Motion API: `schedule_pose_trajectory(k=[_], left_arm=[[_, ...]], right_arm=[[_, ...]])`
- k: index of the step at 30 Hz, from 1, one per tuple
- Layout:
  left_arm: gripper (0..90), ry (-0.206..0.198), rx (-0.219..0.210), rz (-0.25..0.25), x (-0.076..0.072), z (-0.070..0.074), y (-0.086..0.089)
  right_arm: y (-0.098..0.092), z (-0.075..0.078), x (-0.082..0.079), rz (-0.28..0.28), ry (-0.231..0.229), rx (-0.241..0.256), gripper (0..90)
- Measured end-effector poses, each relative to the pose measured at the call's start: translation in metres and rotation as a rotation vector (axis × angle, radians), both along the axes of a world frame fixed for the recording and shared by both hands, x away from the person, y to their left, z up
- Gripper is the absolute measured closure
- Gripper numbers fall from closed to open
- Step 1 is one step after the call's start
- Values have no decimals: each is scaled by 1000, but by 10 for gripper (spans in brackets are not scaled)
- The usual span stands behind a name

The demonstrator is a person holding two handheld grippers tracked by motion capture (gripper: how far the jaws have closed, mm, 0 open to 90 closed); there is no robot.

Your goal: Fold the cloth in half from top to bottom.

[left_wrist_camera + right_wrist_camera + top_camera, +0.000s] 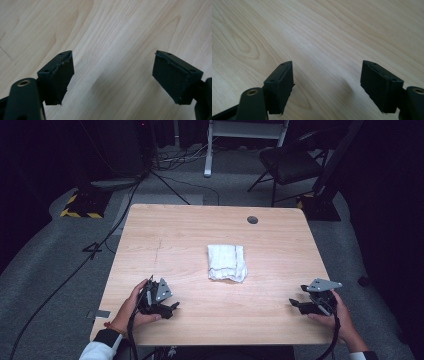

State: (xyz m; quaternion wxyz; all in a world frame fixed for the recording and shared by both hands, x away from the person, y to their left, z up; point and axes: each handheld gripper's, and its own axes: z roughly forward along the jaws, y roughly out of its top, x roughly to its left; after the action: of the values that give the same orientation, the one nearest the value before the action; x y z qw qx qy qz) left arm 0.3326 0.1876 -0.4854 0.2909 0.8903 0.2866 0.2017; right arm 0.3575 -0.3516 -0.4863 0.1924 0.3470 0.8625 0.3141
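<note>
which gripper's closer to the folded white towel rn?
Left, slightly. The left gripper sits toward the towel's near left; the right gripper is farther off to its near right. Both open, touching nothing.

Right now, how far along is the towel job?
The white towel lies folded mid-table, so folding looks done. Nothing is in hand: the left tongs and right tongs are open over bare table near the front edge. No further step is evident.

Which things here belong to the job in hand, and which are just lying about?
Part of the job:
- folded white cloth, mid-table
- left gripper, open, empty
- right gripper, open, empty
- light wooden table

Just lying about:
- black folding chair behind the table
- black cables on the grey floor
- yellow-and-black striped base, far left
</note>
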Motion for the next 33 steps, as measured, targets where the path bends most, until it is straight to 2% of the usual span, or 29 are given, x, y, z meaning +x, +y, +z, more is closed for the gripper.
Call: schedule_pose_trajectory(k=[4, 8, 10, 12, 13, 15, 16, 17, 19, 33], left_arm=[[170, 16, -13, 27, -2, -2, 9], [171, 46, -33, 82, -3, -8, 23], [169, 48, -43, 89, -4, -8, 25], [169, 55, -68, 119, -5, -10, 32], [168, 66, -83, 132, -5, -11, 35], [166, 97, -143, 161, -4, -14, 41], [166, 97, -143, 161, -4, -14, 41], [159, 110, -191, 178, -4, -18, 46], [159, 100, -185, 180, -4, -18, 48], [159, 101, -183, 187, -5, -18, 48]], right_arm=[[-12, -5, -3, -24, 17, 14, 272], [-27, -7, -8, -65, -10, 25, 258], [-32, -11, -11, -74, -8, 74, 254], [-39, -16, -12, -88, -2, 134, 245], [-41, -17, -12, -99, 0, 144, 242], [-43, -17, -13, -110, 0, 141, 225], [-43, -17, -13, -110, 0, 141, 225], [-43, -17, -12, -113, 2, 143, 223], [-43, -17, -12, -113, 2, 143, 221], [-42, -17, -11, -121, 2, 144, 220]])
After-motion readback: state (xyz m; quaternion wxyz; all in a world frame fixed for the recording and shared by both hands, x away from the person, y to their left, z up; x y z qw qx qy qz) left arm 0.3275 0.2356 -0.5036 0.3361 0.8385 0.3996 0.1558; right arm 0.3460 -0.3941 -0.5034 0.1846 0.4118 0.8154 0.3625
